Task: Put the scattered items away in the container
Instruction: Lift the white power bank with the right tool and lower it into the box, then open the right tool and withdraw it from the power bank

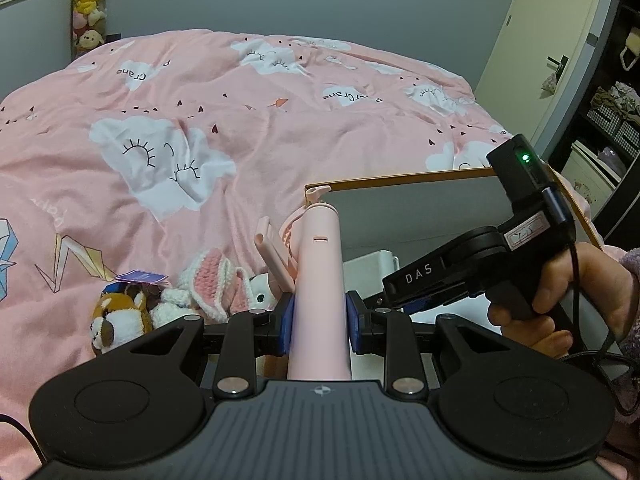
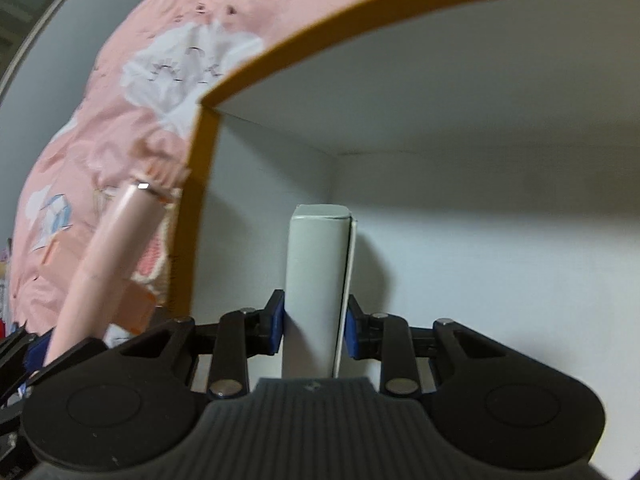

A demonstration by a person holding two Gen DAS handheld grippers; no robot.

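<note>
Jaws of the left gripper (image 1: pixel 319 322) clamped a pink fan (image 1: pixel 318 280), its head hidden behind the handle, just outside the box (image 1: pixel 400 184). The right gripper (image 2: pixel 316 330) pinched a white carton (image 2: pixel 316 276) inside the box; toys (image 1: pixel 168 300) lay half-hidden on the bed (image 1: pixel 200 120).

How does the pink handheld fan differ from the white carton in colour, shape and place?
The pink handheld fan is pink and rounded; the white carton is pale and box-shaped. The fan is outside the container, near its corner; the carton is inside. Both are clamped between blue pads, one per tool.
</note>
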